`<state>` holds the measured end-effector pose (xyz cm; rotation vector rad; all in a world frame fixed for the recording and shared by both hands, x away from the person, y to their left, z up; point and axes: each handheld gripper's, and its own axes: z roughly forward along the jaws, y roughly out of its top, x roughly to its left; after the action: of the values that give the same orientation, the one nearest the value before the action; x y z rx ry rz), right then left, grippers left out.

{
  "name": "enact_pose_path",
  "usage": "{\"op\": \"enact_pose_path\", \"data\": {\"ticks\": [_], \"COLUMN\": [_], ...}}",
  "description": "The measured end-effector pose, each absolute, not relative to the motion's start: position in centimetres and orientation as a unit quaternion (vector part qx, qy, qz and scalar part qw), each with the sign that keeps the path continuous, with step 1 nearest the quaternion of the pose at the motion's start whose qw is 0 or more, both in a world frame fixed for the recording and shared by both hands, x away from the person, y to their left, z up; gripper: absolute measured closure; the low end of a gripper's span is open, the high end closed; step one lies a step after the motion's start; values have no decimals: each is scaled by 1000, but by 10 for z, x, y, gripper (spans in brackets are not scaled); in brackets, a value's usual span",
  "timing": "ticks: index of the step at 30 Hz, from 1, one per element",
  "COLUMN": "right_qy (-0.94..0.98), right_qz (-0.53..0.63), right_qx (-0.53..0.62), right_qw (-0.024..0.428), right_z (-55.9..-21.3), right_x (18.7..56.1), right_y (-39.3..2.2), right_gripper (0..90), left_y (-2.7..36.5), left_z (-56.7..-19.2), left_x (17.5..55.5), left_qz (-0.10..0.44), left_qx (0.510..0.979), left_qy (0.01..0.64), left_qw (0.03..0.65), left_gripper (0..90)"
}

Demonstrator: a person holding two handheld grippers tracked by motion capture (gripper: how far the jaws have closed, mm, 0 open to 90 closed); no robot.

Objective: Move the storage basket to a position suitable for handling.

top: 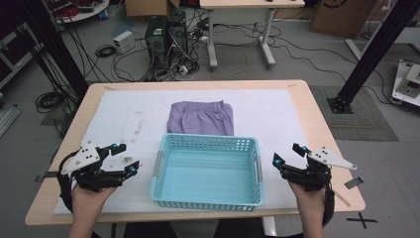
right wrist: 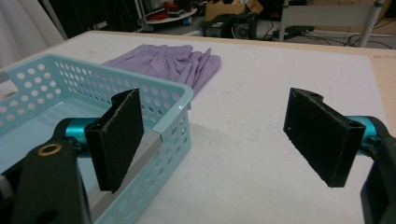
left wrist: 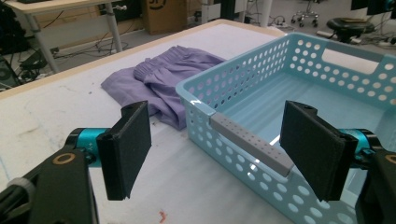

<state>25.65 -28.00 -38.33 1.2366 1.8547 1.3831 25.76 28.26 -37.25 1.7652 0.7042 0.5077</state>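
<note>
The left gripper [top: 124, 158] hovered just left of the basket [top: 208, 203], jaws wide and empty. The basket sat empty at the desk's [top: 307, 114] near edge, with the folded purple shorts [top: 200, 118] touching its far wall, seemingly waiting to go in. Right of the basket, the right gripper [top: 286, 154] also hung wide, holding nothing.
</note>
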Motion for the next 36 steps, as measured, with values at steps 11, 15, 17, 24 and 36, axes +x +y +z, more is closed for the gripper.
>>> {"op": "enact_pose_path", "data": {"ticks": [11, 15, 17, 24, 36], "right_qy": [684, 688, 690, 709, 731], "right_qz": [518, 523, 524, 518, 467], "right_qx": [441, 431, 426, 402, 425], "right_qw": [263, 260, 261, 260, 258], "right_z": [-382, -381, -380, -388, -425], "right_x": [254, 254, 252, 236, 234], "right_y": [-275, -270, -268, -266, -267], "right_gripper": [207, 206, 207, 207, 252], "left_y": [276, 272, 269, 266, 258], "left_z": [-378, -380, -382, -394, -429], "left_x": [261, 263, 264, 266, 278], "left_qz": [196, 179, 173, 173, 155], "left_qx": [752, 749, 751, 764, 789], "left_qy": [291, 285, 283, 296, 329], "left_qw": [557, 570, 571, 547, 496], "left_gripper": [250, 250, 250, 258, 280]}}
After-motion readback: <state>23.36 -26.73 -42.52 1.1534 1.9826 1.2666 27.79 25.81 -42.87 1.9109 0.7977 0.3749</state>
